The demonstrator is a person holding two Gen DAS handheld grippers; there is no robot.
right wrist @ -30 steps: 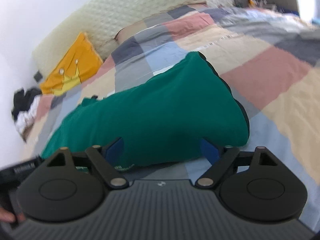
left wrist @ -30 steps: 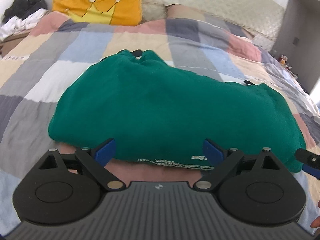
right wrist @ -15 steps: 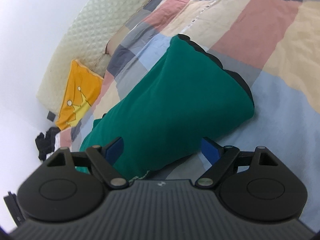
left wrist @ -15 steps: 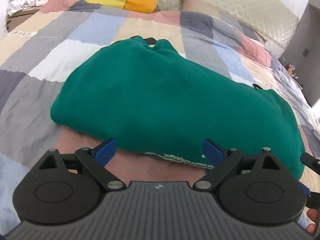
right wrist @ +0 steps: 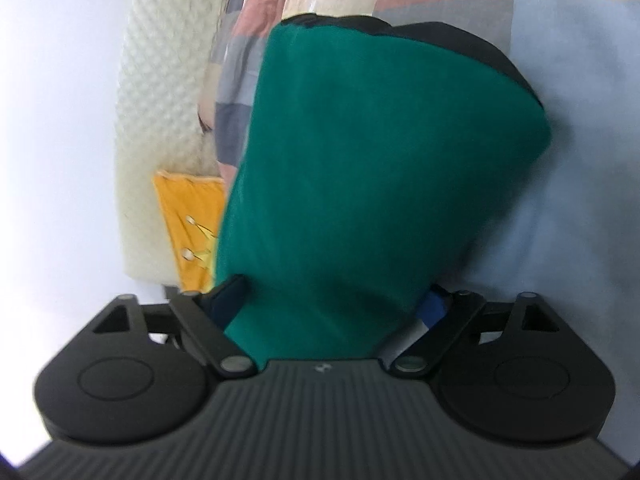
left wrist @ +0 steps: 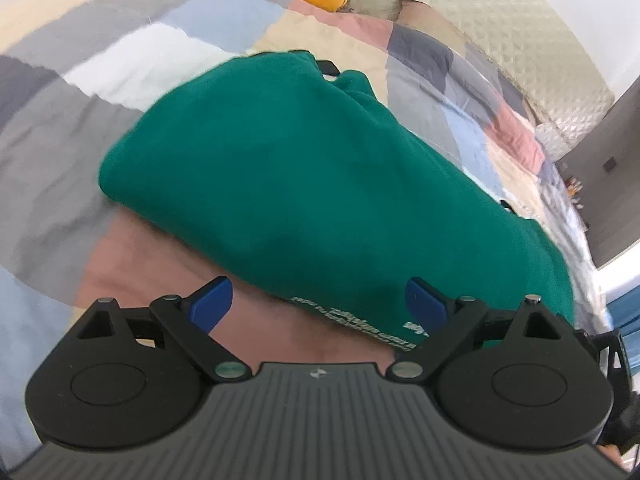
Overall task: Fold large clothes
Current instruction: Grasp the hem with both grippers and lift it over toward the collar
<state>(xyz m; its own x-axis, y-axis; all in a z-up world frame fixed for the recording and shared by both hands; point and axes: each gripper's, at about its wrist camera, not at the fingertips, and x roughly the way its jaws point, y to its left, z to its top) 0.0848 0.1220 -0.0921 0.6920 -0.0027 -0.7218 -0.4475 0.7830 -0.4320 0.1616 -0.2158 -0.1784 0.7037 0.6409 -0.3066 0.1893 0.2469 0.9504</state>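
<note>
Green garment (left wrist: 320, 184) lies folded on patchwork quilt (left wrist: 168, 52). Soft, thick, probably light (layers may slide apart). Left gripper (left wrist: 318, 304) wide, empty, at near hem. Right gripper (right wrist: 332, 300) opening, garment end between jaws. Best hold: both near corners, through all layers.

Green sweatshirt (left wrist: 320, 184), folded into a thick bundle, flat on the bed. Black trim along far edge; white print near front edge.
</note>
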